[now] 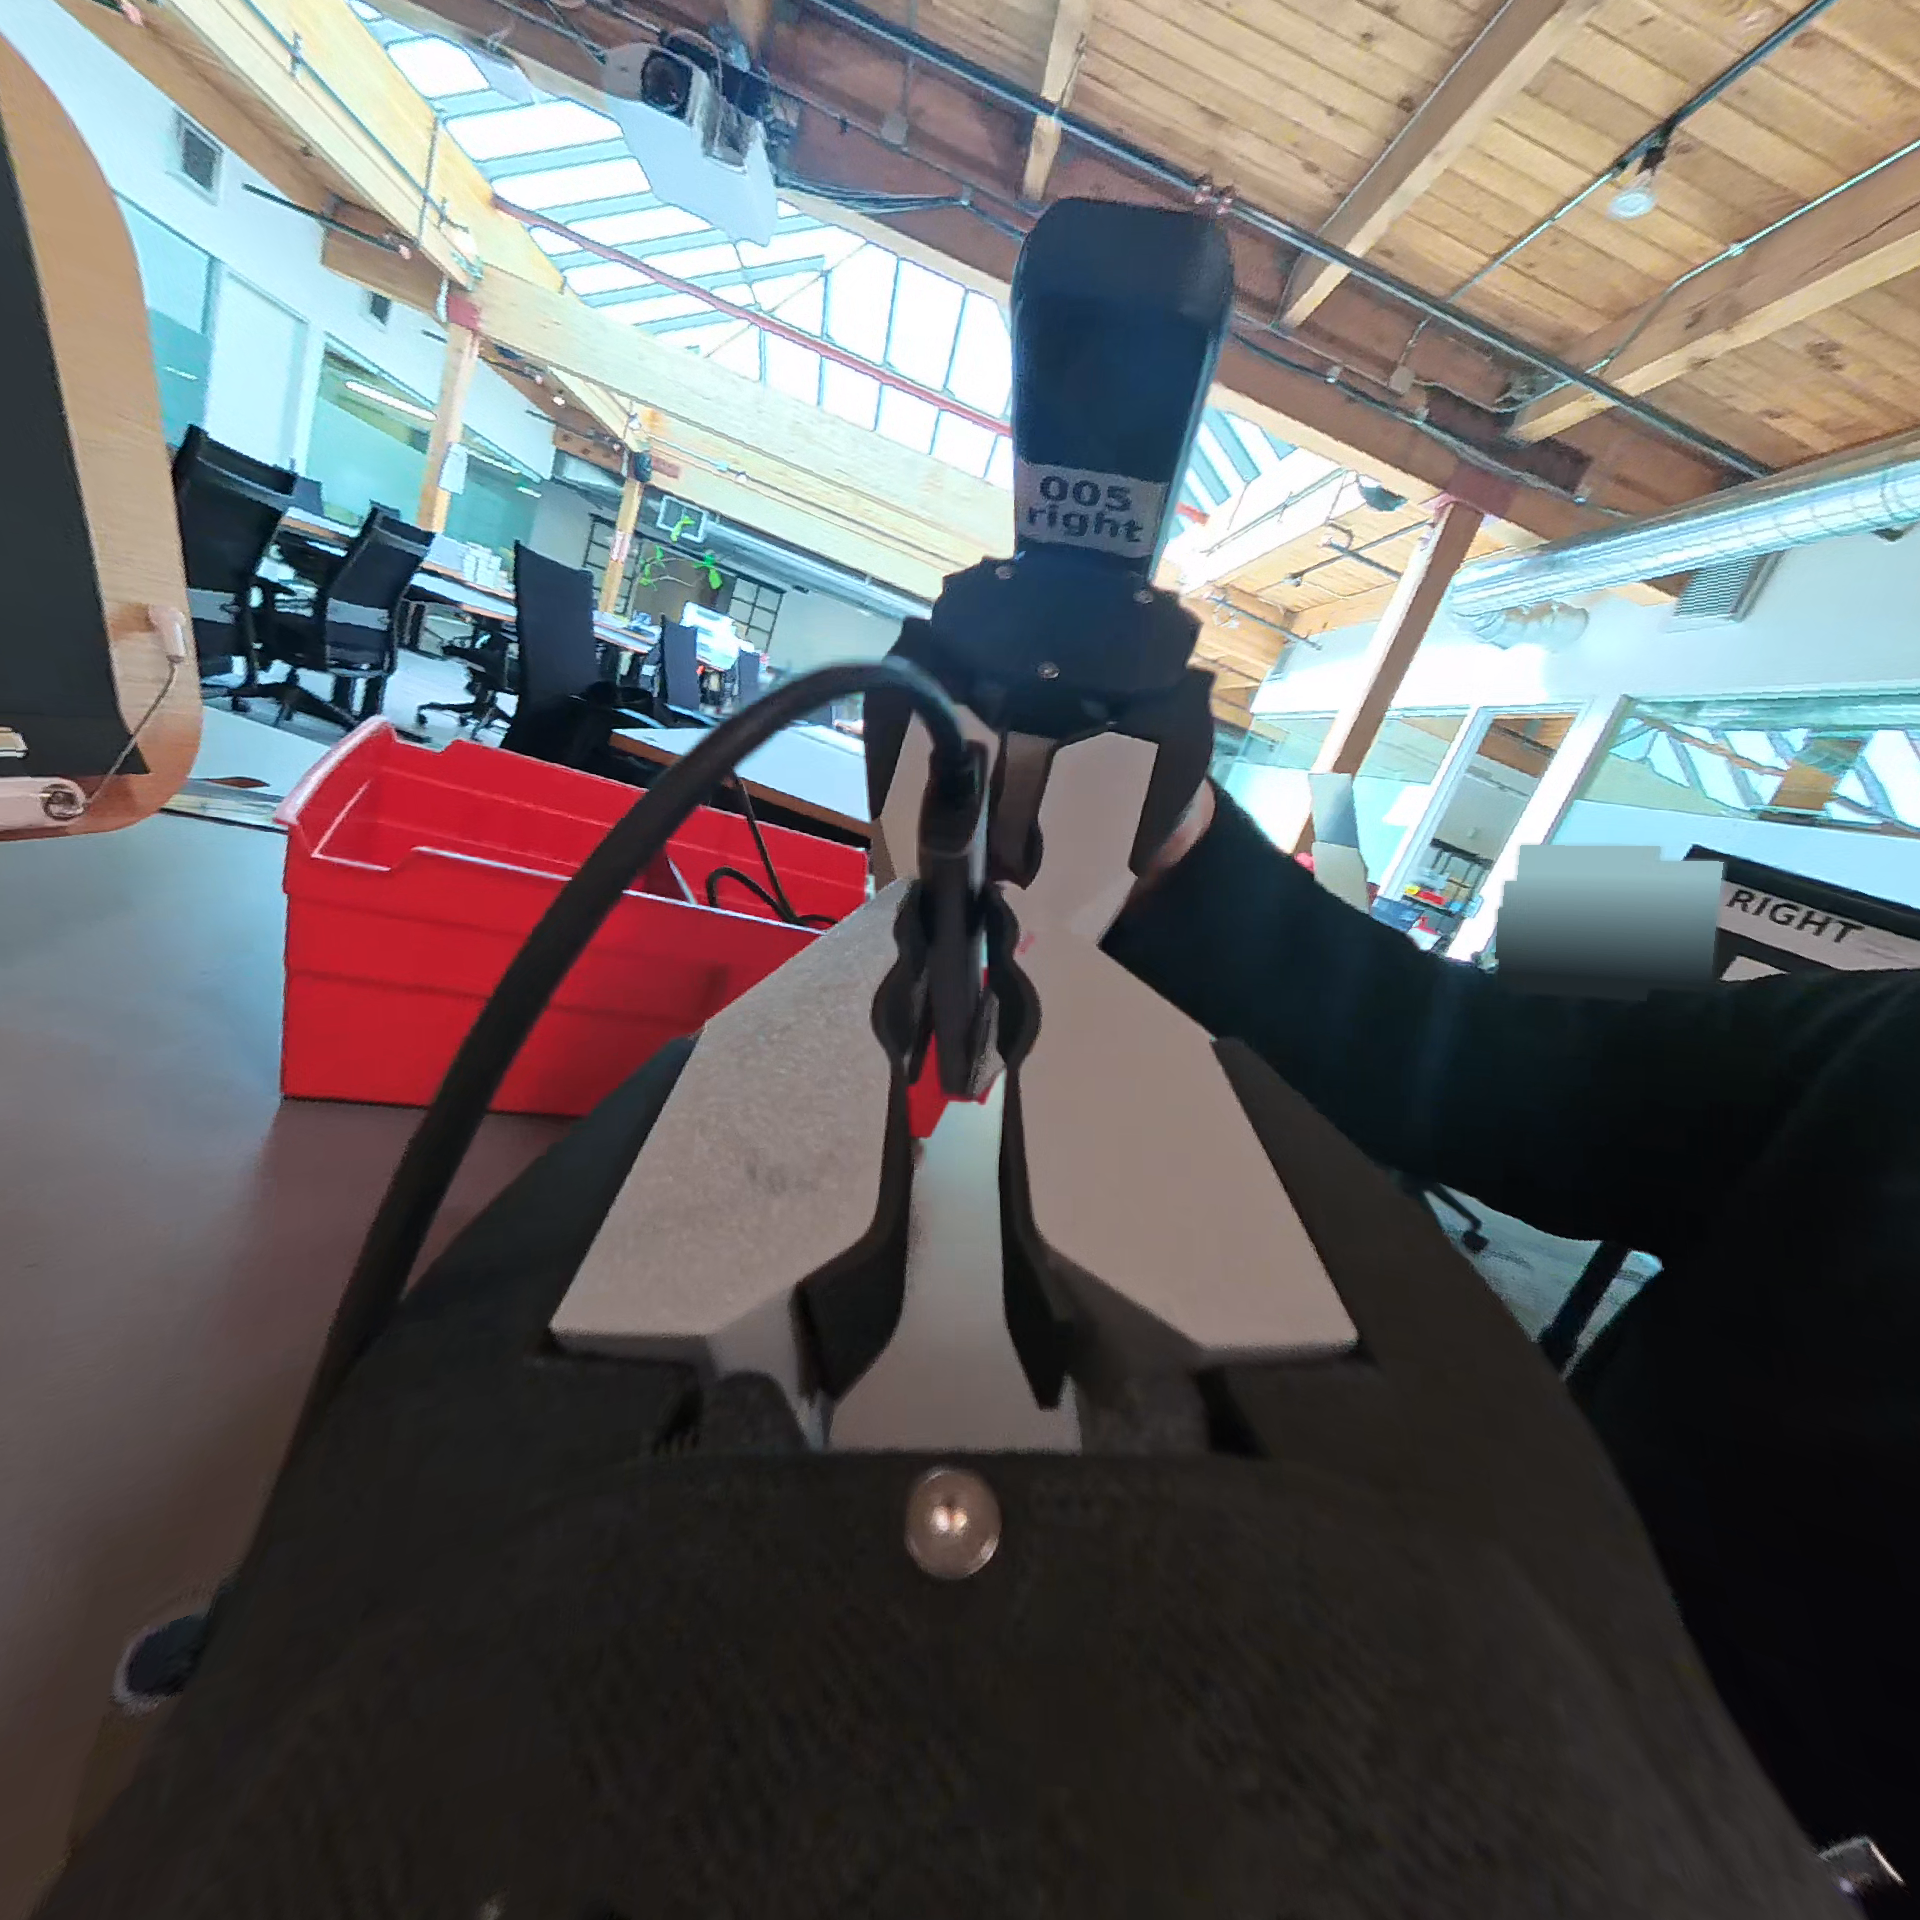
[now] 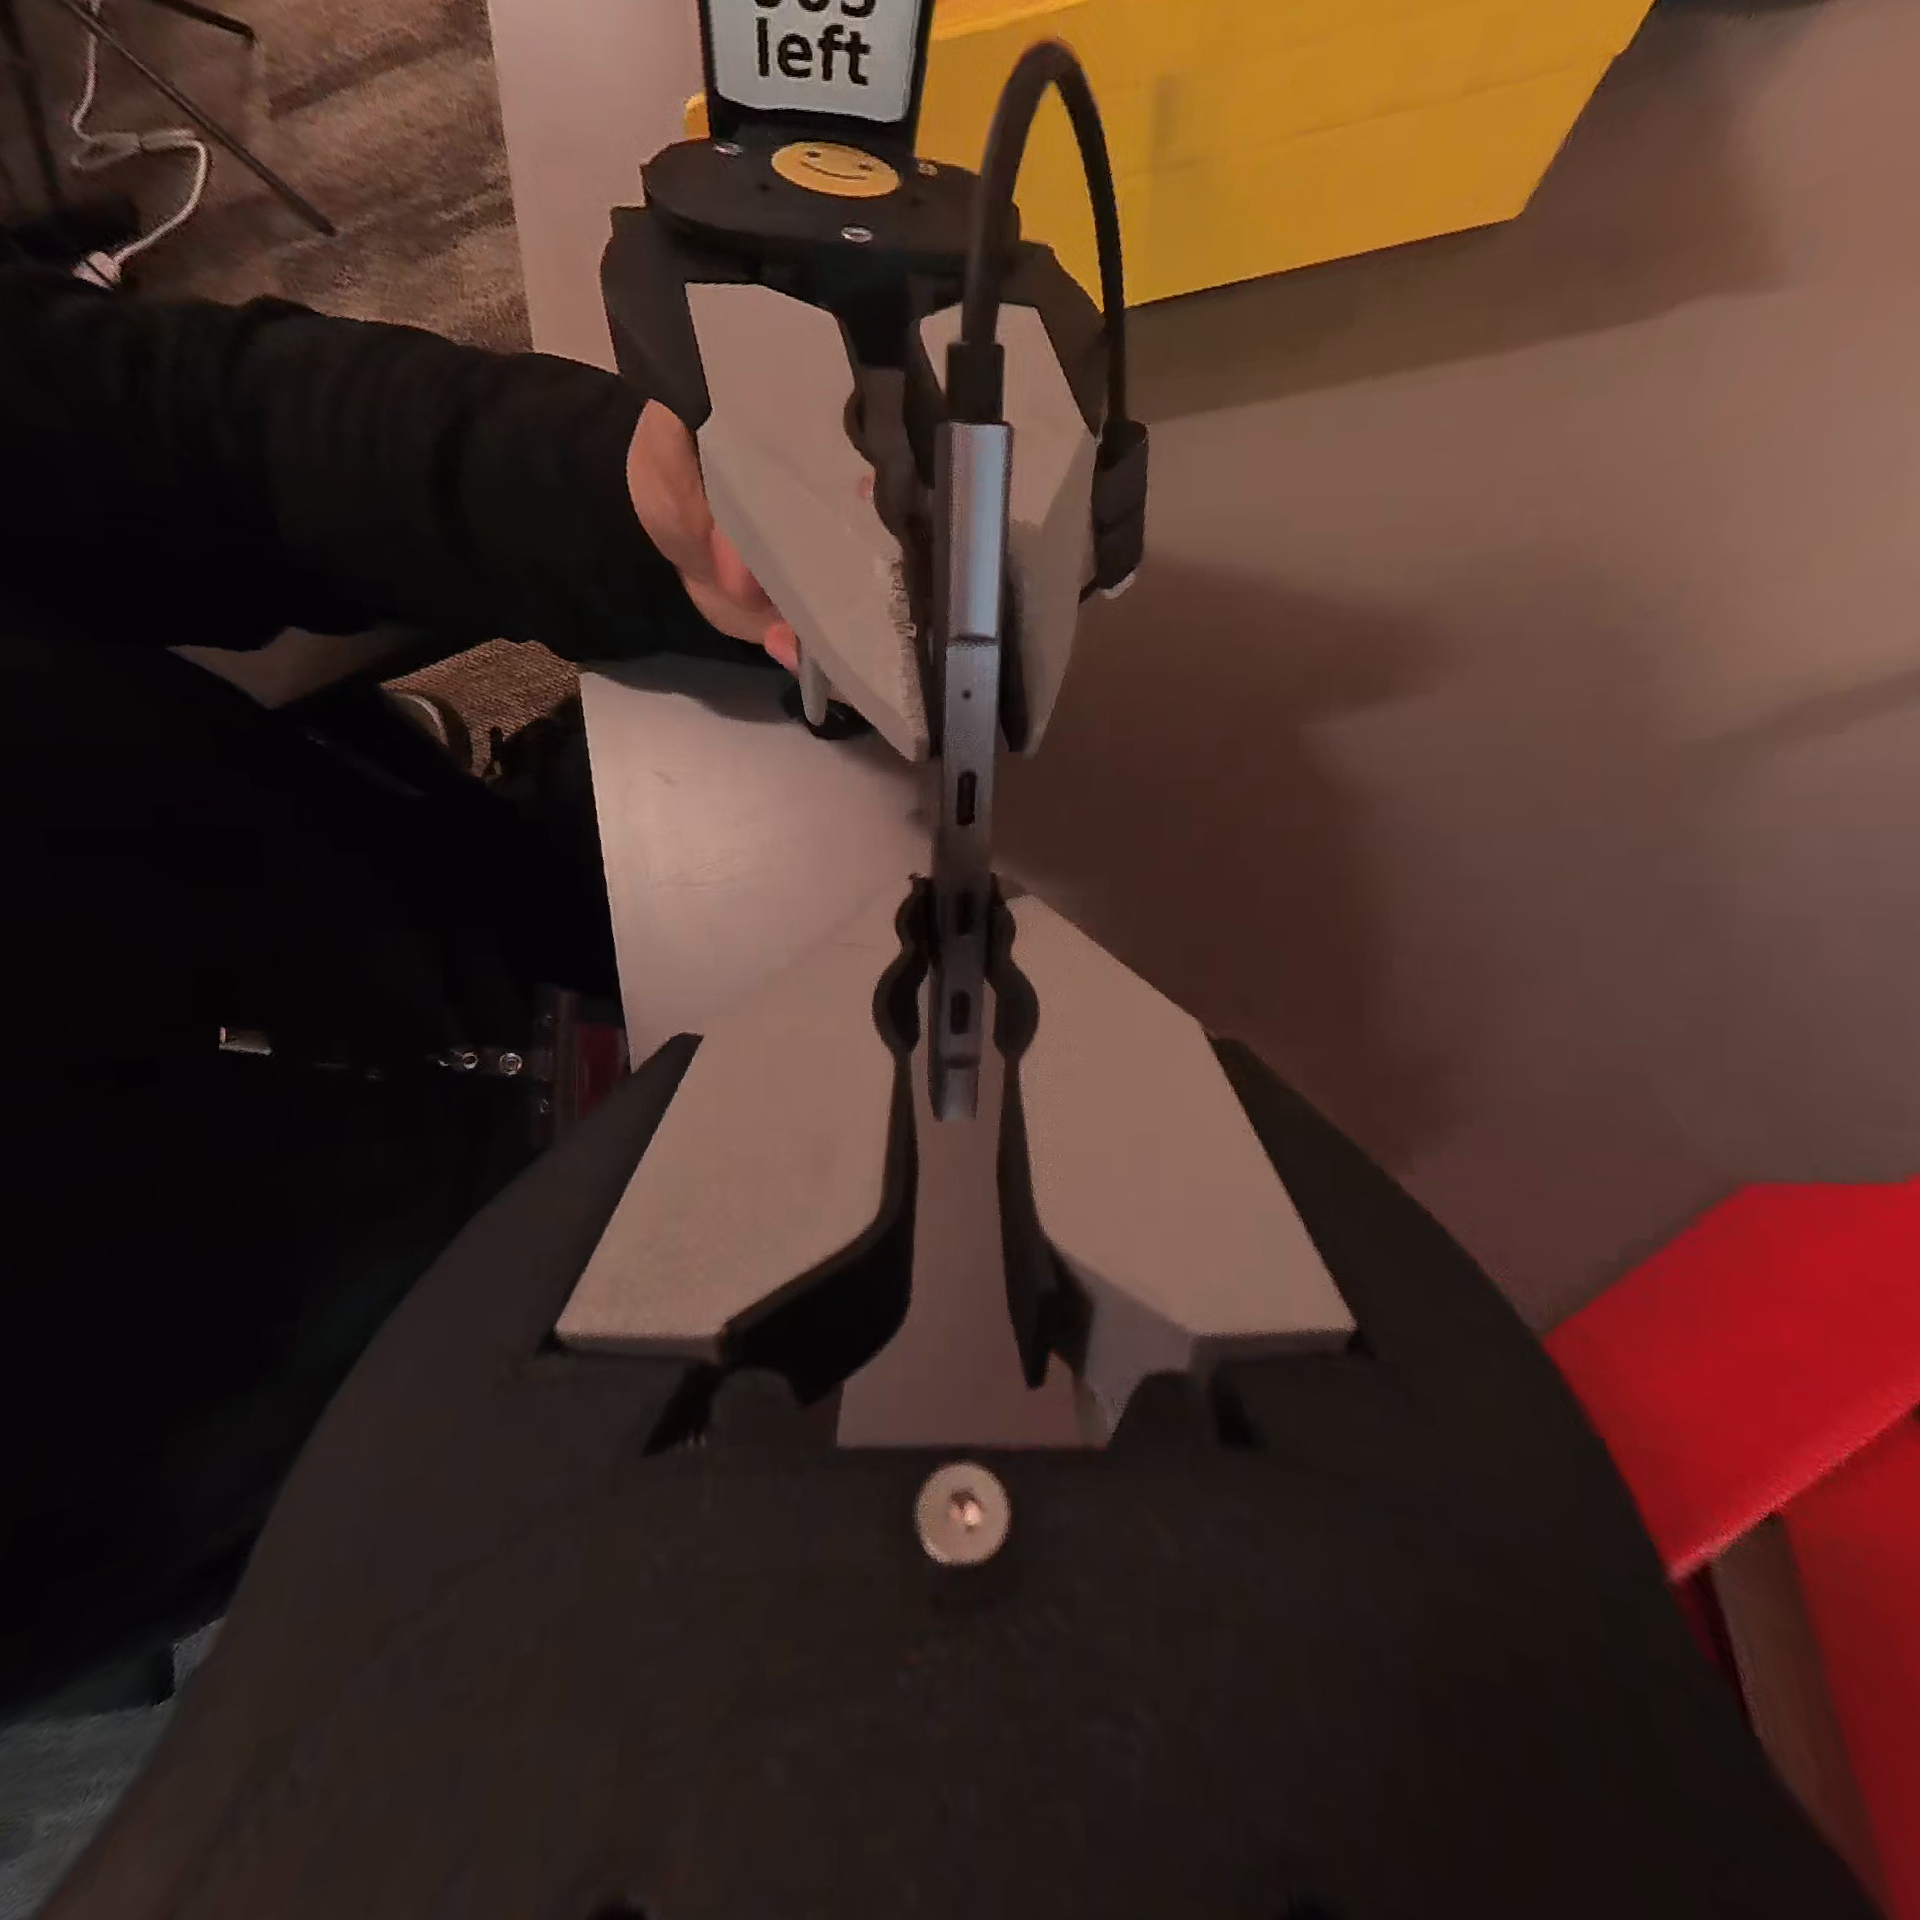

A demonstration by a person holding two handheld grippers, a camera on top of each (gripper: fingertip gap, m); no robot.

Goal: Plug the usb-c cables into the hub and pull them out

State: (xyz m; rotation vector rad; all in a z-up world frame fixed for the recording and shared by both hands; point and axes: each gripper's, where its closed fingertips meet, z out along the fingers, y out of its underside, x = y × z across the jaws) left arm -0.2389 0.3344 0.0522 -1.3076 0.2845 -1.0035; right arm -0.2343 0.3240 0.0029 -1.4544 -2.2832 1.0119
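A slim grey usb-c hub [image 2: 966,810] is held in the air between both grippers, edge-on, with several empty ports showing along its side. My right gripper [image 2: 956,987] is shut on its near end. My left gripper [image 2: 966,727] is shut on its far part. In the left wrist view, my left gripper [image 1: 954,997] is shut on the dark hub [image 1: 951,935], with the right gripper [image 1: 977,883] facing it. The hub's black cable [image 2: 1039,62] loops over the left gripper, its plug [image 2: 1122,499] beside a finger. The cable [image 1: 582,904] arcs leftward there.
A red bin [image 1: 468,935] holding cables stands on the brown table [image 1: 135,987]; it also shows in the right wrist view [image 2: 1766,1351]. A yellow bin [image 2: 1299,135] sits at the back. A person's black sleeves [image 1: 1455,1091] reach in. Office chairs [image 1: 353,613] stand behind. Spacing between my two grippers at the tips: around 5 cm.
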